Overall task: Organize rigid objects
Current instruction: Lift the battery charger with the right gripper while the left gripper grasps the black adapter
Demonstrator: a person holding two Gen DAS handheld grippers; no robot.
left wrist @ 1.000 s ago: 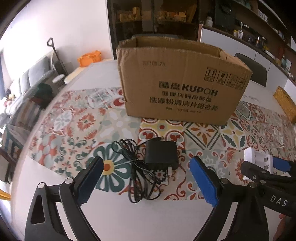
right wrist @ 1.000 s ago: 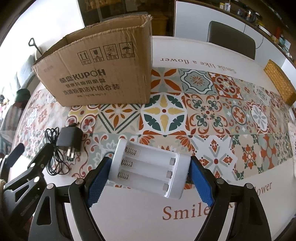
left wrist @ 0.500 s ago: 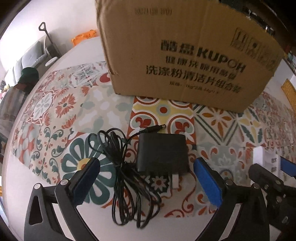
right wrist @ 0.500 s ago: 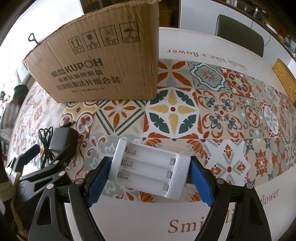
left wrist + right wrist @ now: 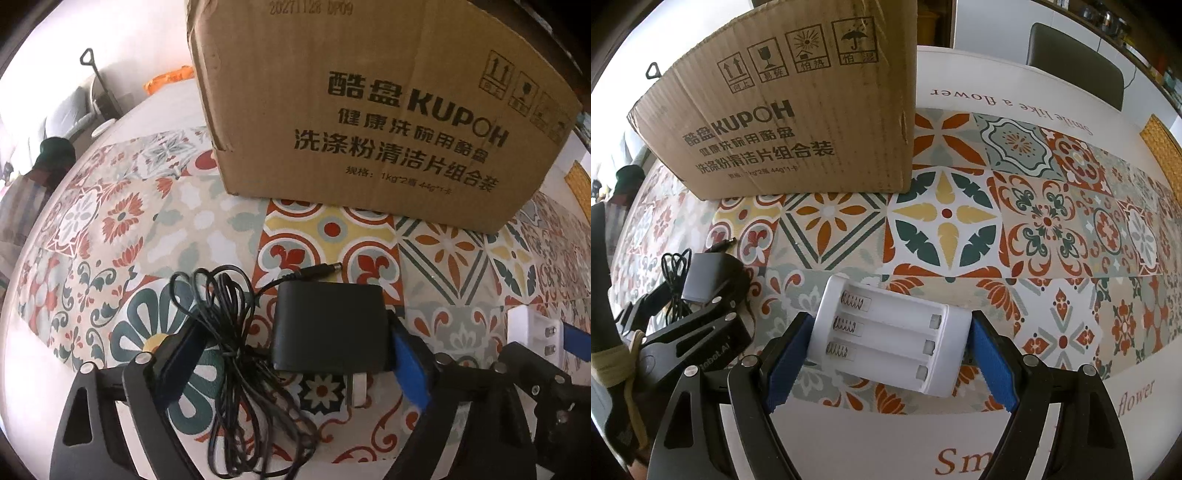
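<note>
Patterned tile-print cloth covers the bench point(image 5: 1049, 221), with both pairs of tongs low over it.

Ahead of both tongs stands a brown cardboard box point(image 5: 369, 110) printed with black lettering. Left tongs point(image 5: 291, 350) straddle a black power adapter point(image 5: 328, 328) lying flat, its metal plug prongs pointing back toward them and its thin black cord point(image 5: 229, 354) bunched in loose loops over the left finger; their jaws have just been closing, the right blue pad is at the adapter's edge, the left pad short of it. Right tongs point(image 5: 890, 350) have a white three-slot battery holder point(image 5: 886, 332) between their blue pads, springs at its left end; both pads touch its ends.
</note>
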